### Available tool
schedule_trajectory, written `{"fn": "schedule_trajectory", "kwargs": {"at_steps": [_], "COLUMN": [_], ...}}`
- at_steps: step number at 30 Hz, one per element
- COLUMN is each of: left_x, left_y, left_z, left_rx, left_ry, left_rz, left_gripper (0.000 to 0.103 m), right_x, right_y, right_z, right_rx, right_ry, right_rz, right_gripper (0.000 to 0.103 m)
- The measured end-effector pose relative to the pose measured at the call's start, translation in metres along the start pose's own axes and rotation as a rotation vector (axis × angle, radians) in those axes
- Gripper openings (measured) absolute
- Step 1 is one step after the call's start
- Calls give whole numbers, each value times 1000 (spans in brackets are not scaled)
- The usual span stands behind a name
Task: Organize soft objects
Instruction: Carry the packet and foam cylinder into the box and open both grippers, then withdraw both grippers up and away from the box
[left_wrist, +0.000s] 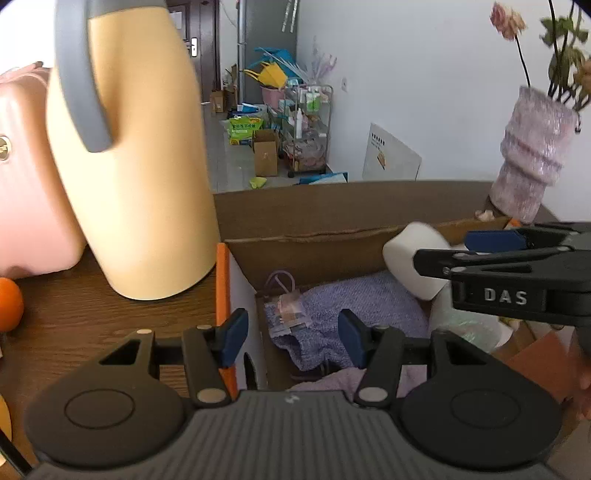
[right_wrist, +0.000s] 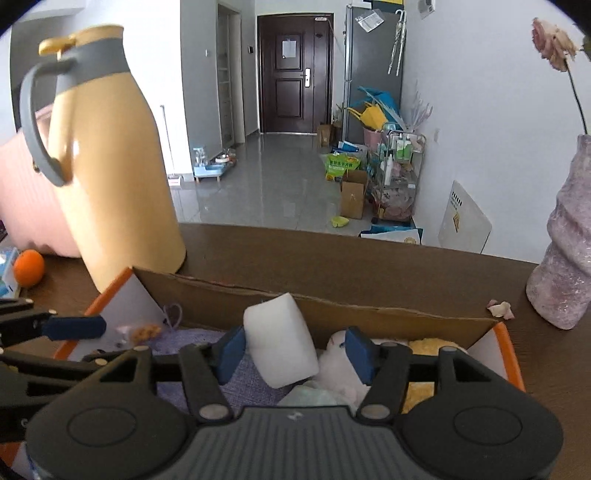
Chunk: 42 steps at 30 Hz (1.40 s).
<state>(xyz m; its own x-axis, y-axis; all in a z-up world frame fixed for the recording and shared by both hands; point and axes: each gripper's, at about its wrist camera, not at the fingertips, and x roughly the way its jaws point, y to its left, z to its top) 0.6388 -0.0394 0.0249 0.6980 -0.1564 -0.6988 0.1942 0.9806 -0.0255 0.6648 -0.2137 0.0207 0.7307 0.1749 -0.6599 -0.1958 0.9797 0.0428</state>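
From your left wrist camera, the cardboard box (left_wrist: 314, 236) sits on the brown table (left_wrist: 110, 317) with its orange-edged left wall just beside your left tool (left_wrist: 291, 338), and the yellow jug (left_wrist: 136, 166) stands close on that side, so room to the left is tight. Your left tool spreads wide with nothing between its blue pads, hovering above the purple knitted cloth (left_wrist: 354, 306) that lies on the box floor beside a small packet (left_wrist: 286, 312). The white foam block (left_wrist: 413, 262) leans at the box's far right, partly hidden by your right tool (left_wrist: 491, 240), which enters from the right edge; its opening cannot be judged here. From your right wrist camera, the box's far wall (right_wrist: 369, 310) runs across ahead, with open table beyond it up to the purple vase (right_wrist: 565, 258) at the right. Your right tool (right_wrist: 295, 350) stands wide open: its left pad is touching or just beside the foam block, its right pad in front of a white plush item (right_wrist: 340, 369) that is partly covered and hard to identify. The orange (right_wrist: 28, 266) sits well to the left.
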Motion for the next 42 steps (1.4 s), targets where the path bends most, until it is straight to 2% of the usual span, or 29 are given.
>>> {"fn": "schedule_trajectory", "kwargs": {"at_steps": [4, 8, 12, 16, 19, 23, 28, 34, 39, 42], "left_x": [-27, -68, -116, -160, -190, -221, -248, -265, -253, -247], "left_y": [1, 2, 5, 7, 1, -20, -44, -71, -80, -78], "left_z": [3, 2, -14, -30, -46, -74, -103, -154, -197, -215], "left_rx": [-7, -3, 20, -3, -16, 28, 48, 14, -55, -130], "left_ry": [-35, -88, -139, -203, -276, -366, -452, -578, -555, -541], "left_rz": [19, 32, 54, 74, 99, 144, 157, 160, 141, 166], "left_gripper": [65, 67, 73, 80, 86, 89, 93, 101, 102, 102], "right_x": [-28, -73, -130, -177, -205, -237, -267, -298, -300, -290], "right_y": [-6, -18, -41, -62, -66, -61, -54, -52, -51, -51], "right_z": [4, 0, -15, -35, -53, -82, -118, -175, -211, -221], "right_rx": [-2, -19, -22, 7, 25, 11, -46, -88, -119, -133], "right_ry": [-28, -67, -106, -141, -178, -250, -343, -472, -515, -514], "right_rz": [-5, -23, -72, -121, -128, -122, -111, -83, -48, -11], "right_gripper": [59, 64, 68, 74, 78, 81, 81, 92, 99, 102]}}
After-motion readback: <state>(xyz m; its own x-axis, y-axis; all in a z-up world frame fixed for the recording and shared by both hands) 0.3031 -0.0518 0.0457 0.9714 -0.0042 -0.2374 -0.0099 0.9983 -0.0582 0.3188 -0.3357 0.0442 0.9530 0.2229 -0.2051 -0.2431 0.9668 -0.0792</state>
